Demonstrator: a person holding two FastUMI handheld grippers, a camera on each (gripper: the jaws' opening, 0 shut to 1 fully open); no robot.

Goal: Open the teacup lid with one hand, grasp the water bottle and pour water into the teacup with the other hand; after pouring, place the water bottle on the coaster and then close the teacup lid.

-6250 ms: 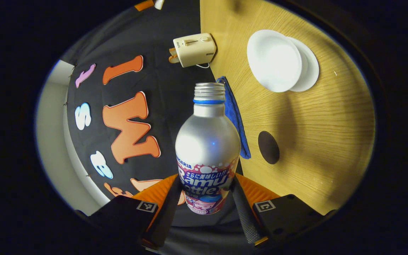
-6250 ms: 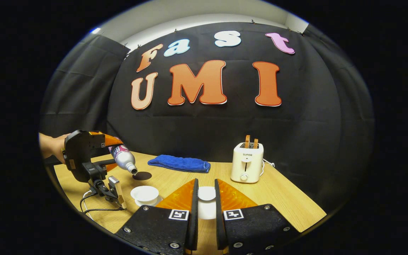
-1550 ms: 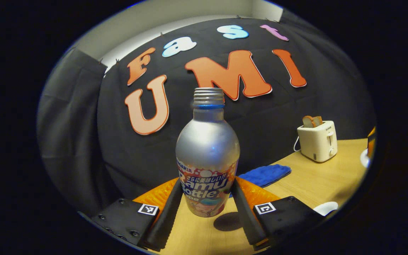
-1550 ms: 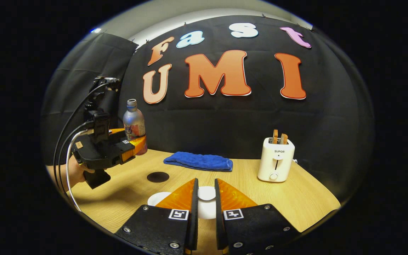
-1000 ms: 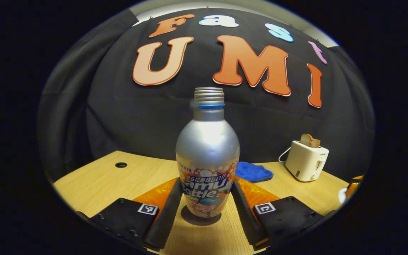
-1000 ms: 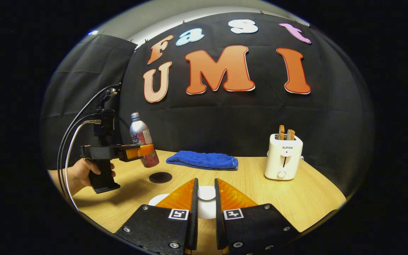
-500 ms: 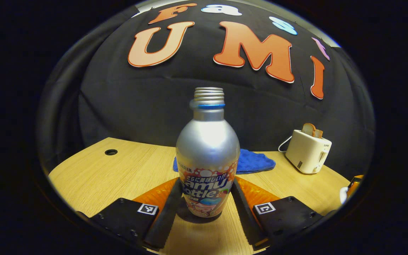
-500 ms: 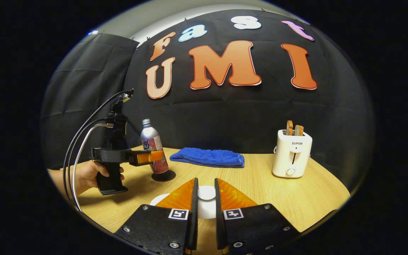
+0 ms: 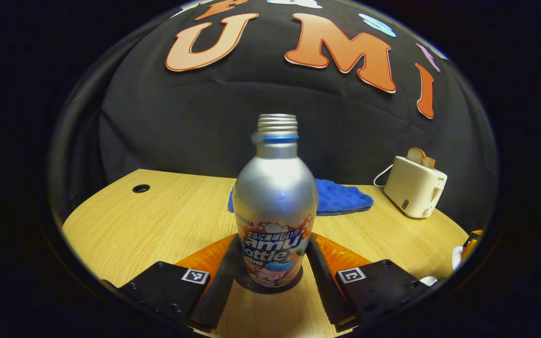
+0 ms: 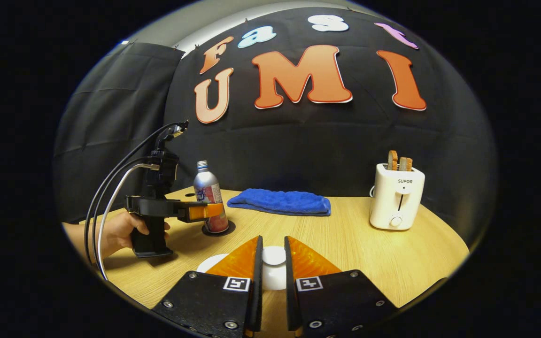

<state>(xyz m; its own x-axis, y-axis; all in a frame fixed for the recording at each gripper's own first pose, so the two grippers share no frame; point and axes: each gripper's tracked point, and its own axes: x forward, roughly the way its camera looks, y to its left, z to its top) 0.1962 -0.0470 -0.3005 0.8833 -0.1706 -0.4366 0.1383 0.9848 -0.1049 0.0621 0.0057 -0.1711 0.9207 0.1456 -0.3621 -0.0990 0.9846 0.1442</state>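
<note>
The base of the water bottle [image 9: 275,206] was partly masked by the fingers [image 9: 214,291] of the left hand-held gripper [image 9: 270,281], and only a dark rim of the coaster [image 9: 297,281] was seen around it. In the right gripper view the bottle [image 10: 209,199] was seen standing upright on the coaster [image 10: 218,230], with the left hand-held gripper [image 10: 209,210] closed about its lower body and a hand [image 10: 122,230] on the grip; the far finger was hidden behind the bottle. The teacup lid [image 10: 274,256] was pinched at its knob between the fingers of the right hand-held gripper [image 10: 273,267], which were drawn almost together. Most of the teacup [image 10: 212,263] was covered by that gripper's body, so whether it held water could not be told. In the left gripper view the right hand-held gripper [image 9: 468,241] was cut off at the edge.

The wooden surface [image 10: 345,244] was seen to carry a folded blue cloth [image 10: 280,202] near the back and a white toaster [image 10: 396,202] with bread in its slots to the right. A small round hole [image 9: 141,188] was noted in the surface at the left. Black cloth was hung behind as the booth wall.
</note>
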